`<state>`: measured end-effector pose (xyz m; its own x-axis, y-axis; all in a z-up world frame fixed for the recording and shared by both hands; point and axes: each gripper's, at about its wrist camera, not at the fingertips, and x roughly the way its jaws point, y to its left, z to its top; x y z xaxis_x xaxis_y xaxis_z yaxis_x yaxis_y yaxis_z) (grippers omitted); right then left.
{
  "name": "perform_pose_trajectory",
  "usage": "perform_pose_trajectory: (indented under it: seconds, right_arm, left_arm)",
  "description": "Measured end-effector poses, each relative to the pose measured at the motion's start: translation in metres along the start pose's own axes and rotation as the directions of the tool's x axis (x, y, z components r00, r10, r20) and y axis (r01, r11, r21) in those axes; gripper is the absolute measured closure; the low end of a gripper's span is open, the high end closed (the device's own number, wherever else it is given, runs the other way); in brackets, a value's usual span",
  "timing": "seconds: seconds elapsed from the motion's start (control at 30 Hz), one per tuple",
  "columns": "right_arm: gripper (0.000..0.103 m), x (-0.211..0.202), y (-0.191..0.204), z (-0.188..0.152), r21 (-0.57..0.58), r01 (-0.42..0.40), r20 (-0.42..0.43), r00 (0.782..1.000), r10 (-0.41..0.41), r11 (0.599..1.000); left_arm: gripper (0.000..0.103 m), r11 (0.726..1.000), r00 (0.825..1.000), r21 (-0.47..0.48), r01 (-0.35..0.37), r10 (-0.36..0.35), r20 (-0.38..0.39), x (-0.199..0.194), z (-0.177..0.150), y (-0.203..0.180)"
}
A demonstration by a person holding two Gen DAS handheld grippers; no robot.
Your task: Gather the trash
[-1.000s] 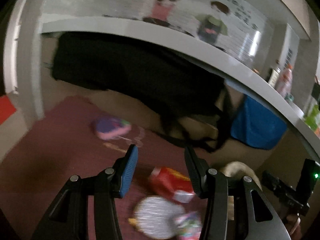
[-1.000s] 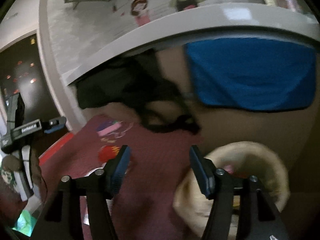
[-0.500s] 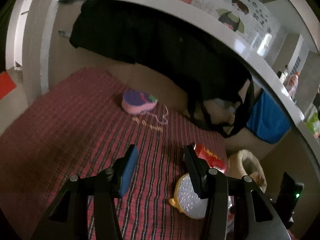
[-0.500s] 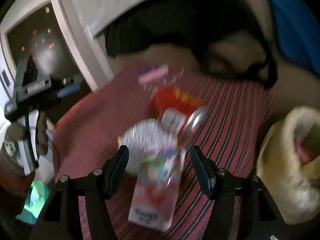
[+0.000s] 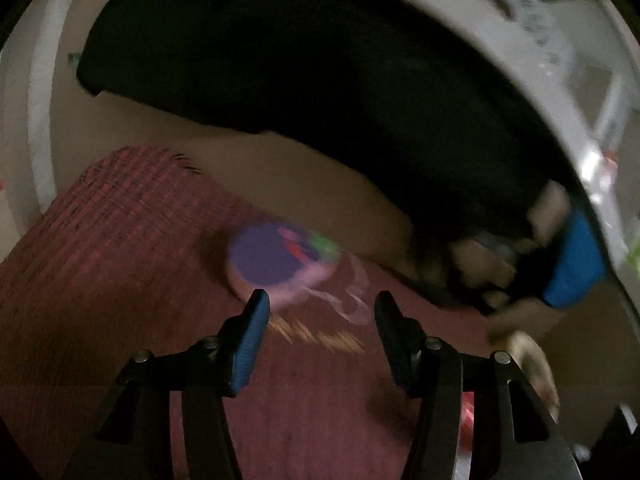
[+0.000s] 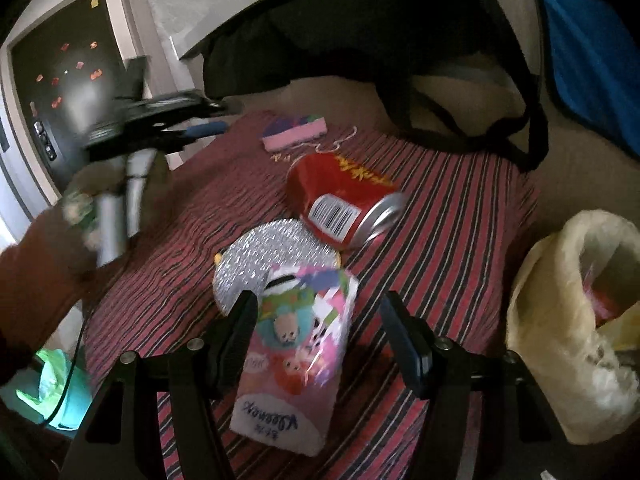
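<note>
My right claw (image 6: 316, 316) wide open, straddling pink tissue pack (image 6: 296, 352); left finger looks touching pack edge, right finger clear, no grip. Pack lies on red striped mat (image 6: 440, 208). Silver foil disc (image 6: 272, 256) just behind pack, red can (image 6: 340, 200) on its side beyond disc. Cream trash bag (image 6: 560, 320) stands open at mat's right edge. My left claw (image 5: 320, 312) jaws have just been opening, nothing between them; blurred purple-pink toy (image 5: 276, 256) just beyond fingertips.
</note>
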<state>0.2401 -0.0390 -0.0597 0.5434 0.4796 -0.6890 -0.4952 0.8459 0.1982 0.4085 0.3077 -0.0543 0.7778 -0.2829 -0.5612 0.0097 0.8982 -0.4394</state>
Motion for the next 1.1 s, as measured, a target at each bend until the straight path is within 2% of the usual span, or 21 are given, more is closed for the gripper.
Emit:
perform_pose_trajectory:
  seconds: [0.07, 0.2, 0.27, 0.33, 0.4, 0.47, 0.6, 0.7, 0.87, 1.0, 1.03, 1.07, 1.1]
  right_arm:
    - [0.042, 0.002, -0.007, 0.003, 0.017, 0.009, 0.001, 1.0, -0.009, 1.0]
    - [0.042, 0.007, -0.019, 0.007, 0.05, 0.028, -0.014, 1.0, -0.028, 0.998]
    - [0.042, 0.011, -0.025, 0.009, 0.062, 0.039, -0.022, 0.999, -0.038, 0.997]
    - [0.042, 0.015, -0.03, 0.009, 0.073, 0.049, -0.032, 0.998, -0.046, 0.996]
    - [0.042, 0.019, -0.035, 0.01, 0.09, 0.045, -0.037, 0.998, -0.042, 0.995]
    - [0.042, 0.022, -0.039, 0.01, 0.103, 0.034, -0.042, 0.999, -0.03, 0.994]
    - [0.042, 0.025, -0.039, 0.011, 0.118, 0.017, -0.036, 0.999, -0.013, 0.993]
    - [0.042, 0.023, -0.034, 0.009, 0.115, 0.007, -0.028, 1.0, -0.003, 0.993]
    - [0.042, 0.015, -0.026, 0.01, 0.082, 0.003, -0.017, 1.0, -0.001, 0.997]
    - [0.041, 0.009, -0.017, 0.022, 0.026, -0.004, -0.001, 1.0, 0.004, 1.0]
    - [0.04, 0.01, -0.014, 0.028, -0.002, -0.004, -0.003, 1.0, 0.004, 1.0]
    - [0.039, 0.012, -0.011, 0.033, -0.023, -0.003, -0.004, 1.0, 0.003, 1.0]
    - [0.039, 0.014, -0.009, 0.038, -0.038, -0.001, -0.007, 1.0, 0.001, 0.999]
  left_arm:
    - [0.047, 0.998, 1.0, -0.066, -0.017, 0.017, -0.005, 0.021, 0.015, 0.021]
    - [0.047, 0.971, 0.998, -0.239, -0.01, -0.007, -0.068, 0.069, 0.037, 0.069]
    - [0.047, 0.963, 0.997, -0.27, 0.0, -0.023, -0.08, 0.082, 0.041, 0.081]
    - [0.047, 0.959, 0.993, -0.279, 0.048, -0.075, -0.088, 0.091, 0.043, 0.085]
    - [0.047, 0.961, 0.986, -0.257, 0.1, -0.13, -0.103, 0.096, 0.043, 0.081]
    - [0.047, 0.97, 0.981, -0.214, 0.114, -0.144, -0.13, 0.097, 0.04, 0.073]
    - [0.047, 0.996, 0.981, -0.049, 0.074, -0.082, -0.177, 0.092, 0.028, 0.039]
    - [0.048, 0.999, 0.987, 0.049, 0.001, 0.007, -0.159, 0.077, 0.015, 0.016]
    - [0.068, 0.997, 0.987, 0.051, -0.062, 0.068, -0.142, 0.047, 0.002, -0.003]
    - [0.075, 0.994, 0.99, 0.071, -0.078, 0.086, -0.112, 0.007, -0.013, -0.014]
    - [0.095, 0.993, 0.991, 0.082, -0.083, 0.091, -0.102, -0.003, -0.02, -0.018]
    - [0.101, 0.992, 0.991, 0.09, -0.087, 0.096, -0.095, -0.012, -0.026, -0.022]
    - [0.101, 0.992, 0.991, 0.09, -0.09, 0.098, -0.09, -0.024, -0.033, -0.025]
